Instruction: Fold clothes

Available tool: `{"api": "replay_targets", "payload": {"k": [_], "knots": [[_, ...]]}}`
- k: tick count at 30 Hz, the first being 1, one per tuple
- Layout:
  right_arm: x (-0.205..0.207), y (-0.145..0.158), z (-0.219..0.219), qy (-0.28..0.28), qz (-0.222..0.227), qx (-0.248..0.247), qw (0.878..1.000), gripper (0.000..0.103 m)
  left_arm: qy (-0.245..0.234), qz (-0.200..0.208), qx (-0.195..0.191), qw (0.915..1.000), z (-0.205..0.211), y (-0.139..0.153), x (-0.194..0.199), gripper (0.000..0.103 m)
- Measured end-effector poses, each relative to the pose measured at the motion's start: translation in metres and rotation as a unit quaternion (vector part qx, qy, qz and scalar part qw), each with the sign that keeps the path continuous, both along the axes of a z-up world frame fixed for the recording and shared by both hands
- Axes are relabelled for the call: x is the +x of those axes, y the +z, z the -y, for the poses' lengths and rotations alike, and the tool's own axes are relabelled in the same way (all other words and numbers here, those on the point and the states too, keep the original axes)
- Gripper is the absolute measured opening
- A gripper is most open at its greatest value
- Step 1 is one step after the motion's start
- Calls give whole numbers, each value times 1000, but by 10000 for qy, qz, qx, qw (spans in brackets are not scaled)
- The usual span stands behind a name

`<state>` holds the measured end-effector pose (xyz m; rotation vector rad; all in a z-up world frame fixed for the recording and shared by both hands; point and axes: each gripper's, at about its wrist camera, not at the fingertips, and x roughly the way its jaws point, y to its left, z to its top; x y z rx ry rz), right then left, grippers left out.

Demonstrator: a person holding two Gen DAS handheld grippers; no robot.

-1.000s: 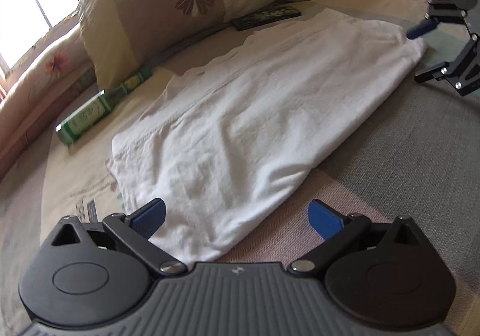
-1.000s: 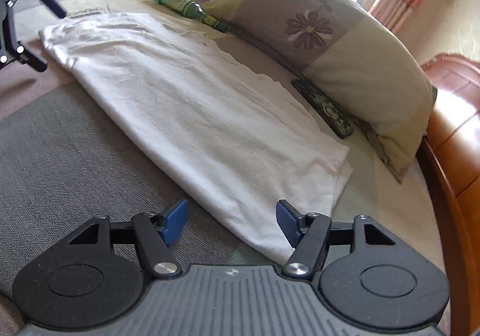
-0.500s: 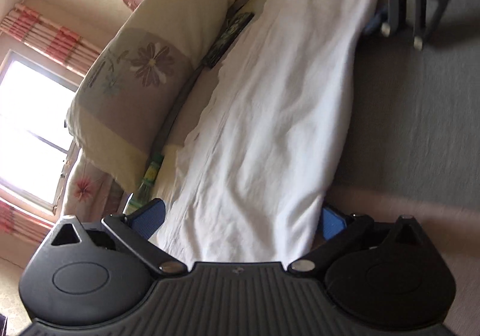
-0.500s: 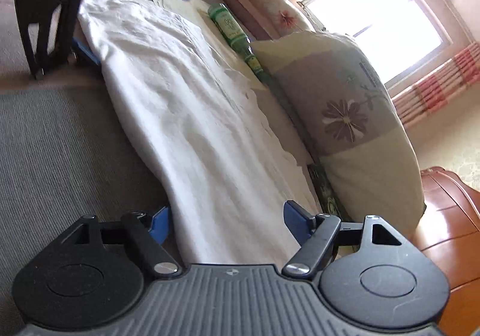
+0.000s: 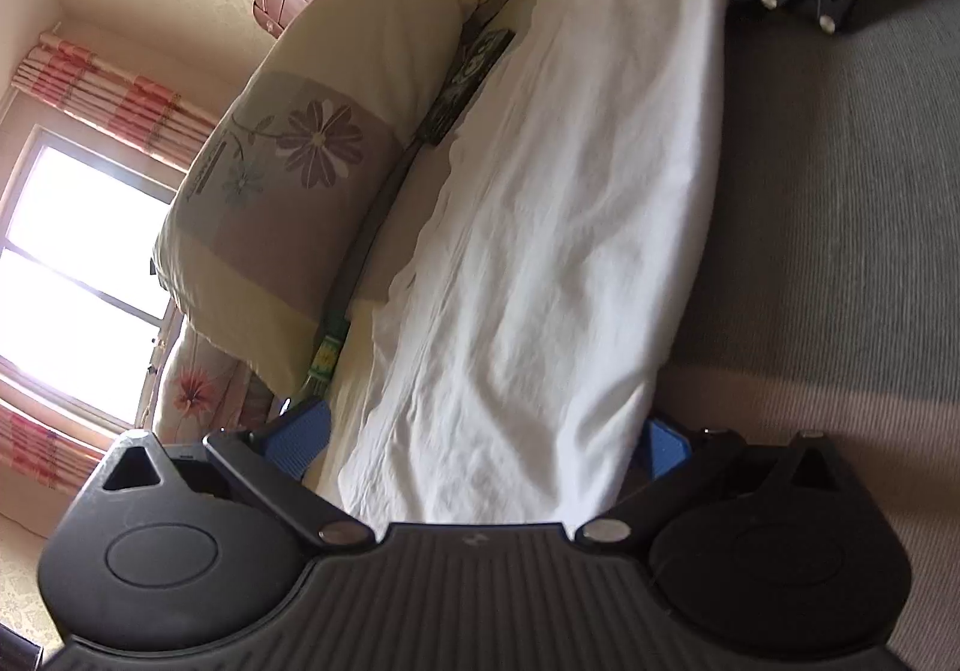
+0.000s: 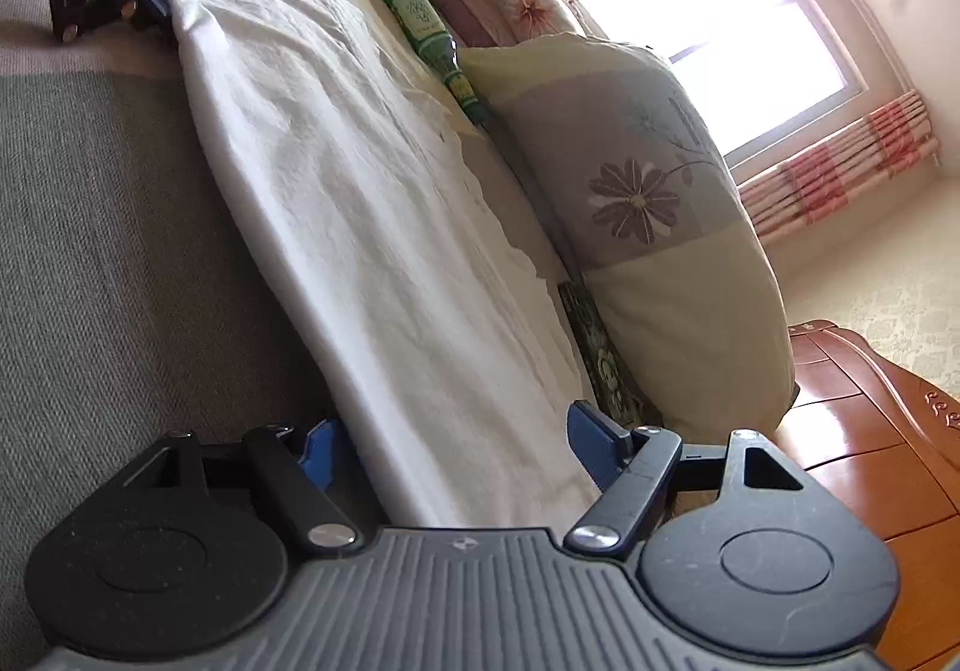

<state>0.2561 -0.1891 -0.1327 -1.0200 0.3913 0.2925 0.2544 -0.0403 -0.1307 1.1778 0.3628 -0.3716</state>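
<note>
Folding step in hand: a white garment point(image 5: 540, 251), already laid as a long narrow strip, is straddled at both short ends, seemingly in readiness for a fold end to end.
Garment, place: it is spread flat on the bed point(image 5: 840, 251), along the boundary between the grey blanket and the pale sheet, just beside a flowered pillow point(image 5: 312, 173).
Left claw point(image 5: 480, 443): the blue pads are held spread, one on each side of the near end of the strip; no pinch is seen and the cloth is not pressed.
Right claw point(image 6: 456, 437): it is likewise held wide at the opposite end, cloth lying between the pads, nothing gripped.
Handling: the fabric is judged light, thin and limp; it is expected to sag and wrinkle once lifted, and no stiffness can be relied on.
Layers: several plies appear to be stacked, so a shallow pinch may catch only the top one.
Where hold should be taken: the two end corners, close to the folded long edge, with all plies gathered between the pads.
Risk: a green bottle point(image 6: 420, 23) and a dark patterned packet point(image 6: 606, 359) lie near the far edge and could be brushed as the cloth is swung over.
</note>
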Motion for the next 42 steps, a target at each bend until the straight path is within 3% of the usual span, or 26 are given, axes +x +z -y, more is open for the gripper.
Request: {"api": "replay_targets", "payload": {"k": [3,7,11,13,16,18,22,24,27,28,29,30,32,34,42], "knots": [[6,0,3,-73,16,-50,10000,82,-10,55,73,10000,3,0,7,103],[12,0,23,-300,58,-205,9993,84,393,131,178,9990,-16,0,20,103],[19,1,40,-536,84,-364,9979,84,472,391,576,9965,-24,-5,21,103],[21,0,35,-529,85,-422,9977,84,367,426,768,9955,-16,-9,19,97],[17,-5,17,-323,80,-529,9980,77,30,331,1037,9941,0,-20,11,68],[15,-9,5,-178,81,-622,9979,62,-72,210,1146,9932,7,-28,8,44],[16,-9,12,12,65,-759,9971,63,-2,153,1093,9939,-1,-29,11,44],[21,-6,22,-94,66,-814,9966,70,111,230,1226,9921,-6,-31,14,48],[23,-9,22,-153,78,-931,9955,69,165,212,1329,9908,-4,-36,12,34],[23,-11,20,-154,78,-965,9952,67,141,227,1390,9899,-2,-39,11,30],[22,-14,18,-143,63,-1013,9947,55,120,235,1447,9891,1,-43,10,18],[19,-20,14,-98,10,-1097,9939,34,120,198,1466,9889,2,-47,8,3],[14,-31,7,-15,-55,-1265,9920,9,168,224,1392,9899,3,-52,6,0],[11,-38,5,15,99,-1393,9902,9,212,140,1271,9916,0,-49,8,0],[17,-13,14,100,-231,-1021,9945,6,202,1,1117,9935,-4,-35,4,2]]}}
